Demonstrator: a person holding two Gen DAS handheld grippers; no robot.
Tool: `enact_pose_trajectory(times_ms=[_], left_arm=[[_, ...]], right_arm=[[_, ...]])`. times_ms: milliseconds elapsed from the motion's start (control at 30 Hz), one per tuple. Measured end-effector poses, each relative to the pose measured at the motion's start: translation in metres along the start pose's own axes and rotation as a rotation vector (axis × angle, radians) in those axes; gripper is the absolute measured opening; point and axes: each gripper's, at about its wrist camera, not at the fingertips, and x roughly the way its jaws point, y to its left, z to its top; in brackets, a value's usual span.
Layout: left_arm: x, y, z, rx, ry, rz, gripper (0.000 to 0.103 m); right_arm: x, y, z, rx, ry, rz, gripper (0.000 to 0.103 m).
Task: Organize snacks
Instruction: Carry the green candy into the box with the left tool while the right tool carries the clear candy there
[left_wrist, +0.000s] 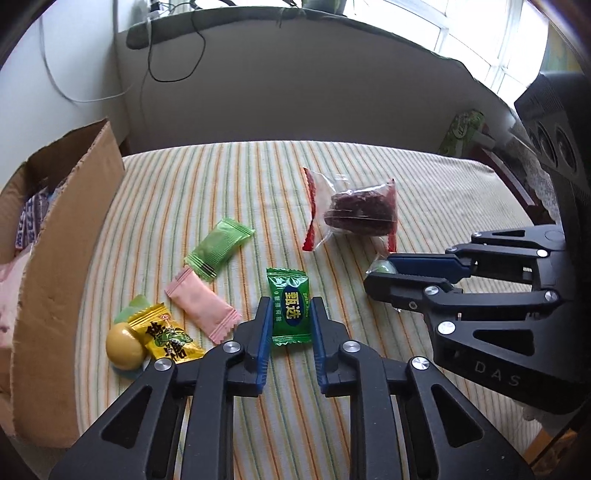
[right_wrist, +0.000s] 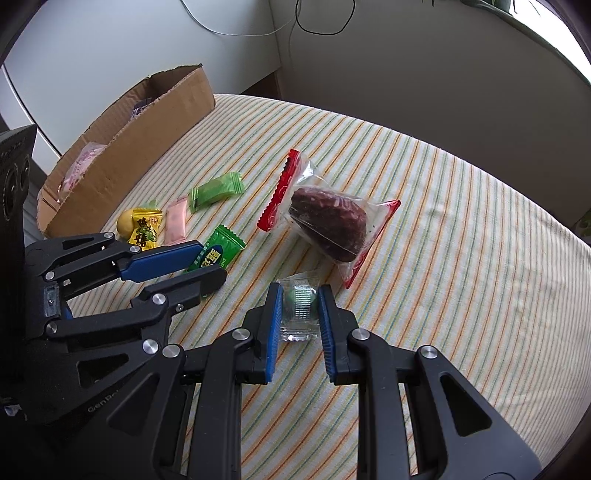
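My left gripper (left_wrist: 289, 314) is closed around a dark green wrapped candy (left_wrist: 290, 308) lying on the striped cloth; it also shows in the right wrist view (right_wrist: 216, 251). My right gripper (right_wrist: 300, 306) is closed around a clear-wrapped green candy (right_wrist: 301, 301), seen from the side in the left wrist view (left_wrist: 382, 267). A clear red-edged bag with a dark snack (left_wrist: 356, 210) (right_wrist: 327, 221) lies beyond. A light green packet (left_wrist: 218, 247), a pink packet (left_wrist: 203, 308), a yellow candy (left_wrist: 166, 338) and a yellow ball (left_wrist: 123, 345) lie to the left.
An open cardboard box (left_wrist: 62, 258) (right_wrist: 147, 144) with several packets inside stands at the table's left edge. The striped tablecloth (right_wrist: 461, 240) covers the table. A wall with cables is behind, and a black speaker (left_wrist: 554, 147) stands at the far right.
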Motion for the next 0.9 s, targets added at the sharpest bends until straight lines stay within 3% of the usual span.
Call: enact_pose_trajectory(times_ms=[267,333,400,567,700,900], left_arm=[[-0.001,0.010,0.002,-0.021,0.017,-0.034,0.013],[-0.001,0.010,0.003,-0.028,0.024,-0.027,0.025],[0.002,0.006,0.007,-0.014,0.031,0.002,0.030],[0.009,-0.004,0.013,0.048,0.025,0.038,0.029],[0.010,-0.019,0.007,0.190,-0.001,0.096,0.021],[0.005,-0.023,-0.002,0.247,-0.021,0.103,0.020]], right_arm=[[-0.001,0.000,-0.001,0.002,0.002,0.005,0.020],[-0.001,0.000,-0.002,0.002,0.001,0.007,0.020],[-0.001,-0.001,-0.002,0.005,0.001,0.006,0.020],[-0.006,-0.012,-0.005,0.031,-0.011,-0.004,0.020],[-0.014,-0.023,-0.011,0.055,-0.026,-0.015,0.020],[-0.026,-0.037,-0.019,0.088,-0.073,0.002,0.020]])
